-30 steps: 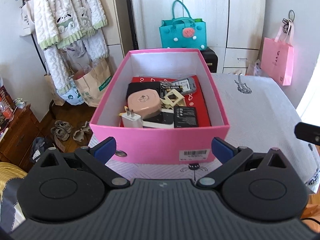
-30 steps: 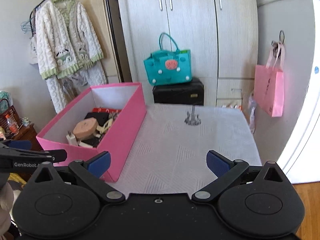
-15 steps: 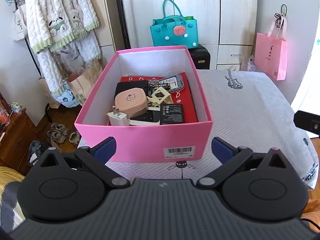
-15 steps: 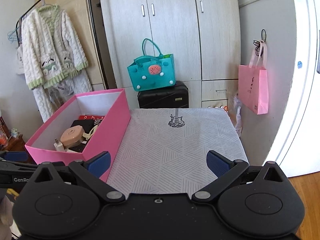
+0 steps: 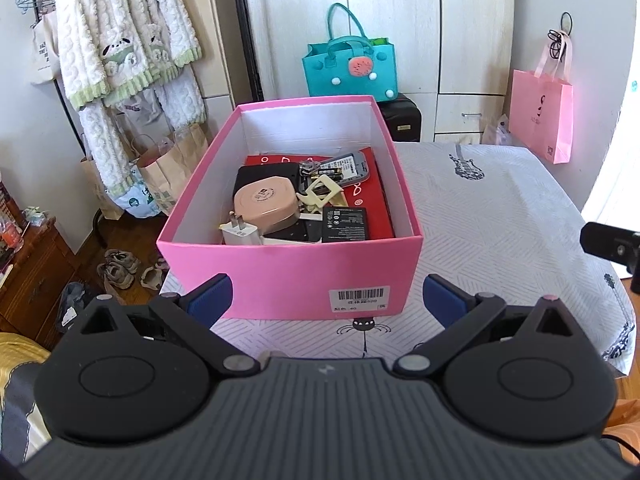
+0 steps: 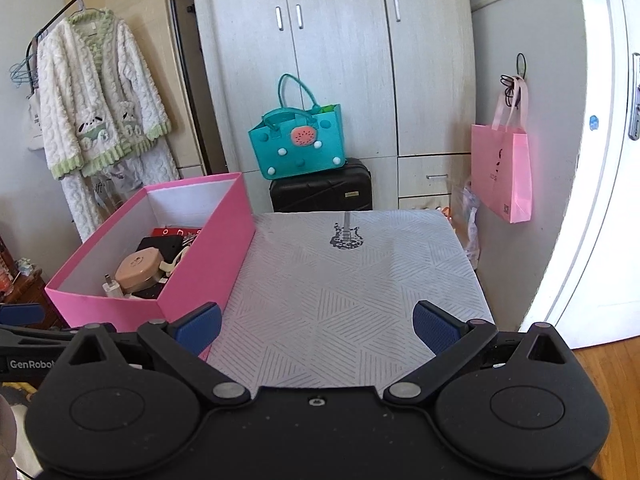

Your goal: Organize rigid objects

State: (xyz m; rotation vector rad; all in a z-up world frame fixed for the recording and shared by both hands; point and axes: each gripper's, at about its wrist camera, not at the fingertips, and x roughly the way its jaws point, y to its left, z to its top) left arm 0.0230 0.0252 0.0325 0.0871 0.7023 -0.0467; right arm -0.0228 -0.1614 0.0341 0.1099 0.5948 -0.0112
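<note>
A pink cardboard box stands on the left part of the table and holds several small items. Among them are a beige round case, a white plug adapter, a black battery, a cream clip, a grey phone and a red flat box. My left gripper is open in front of the box's near wall, with nothing between its fingers. My right gripper is open over the bare tablecloth, to the right of the box.
The table carries a white patterned cloth with a guitar print. Behind it stand a black suitcase with a teal bag on top and wardrobes. A pink bag hangs at the right, and a robe at the left.
Both grippers have drawn back and risen from the table, so the box looks smaller and farther away. Both stay open. The box and its contents have not moved.
</note>
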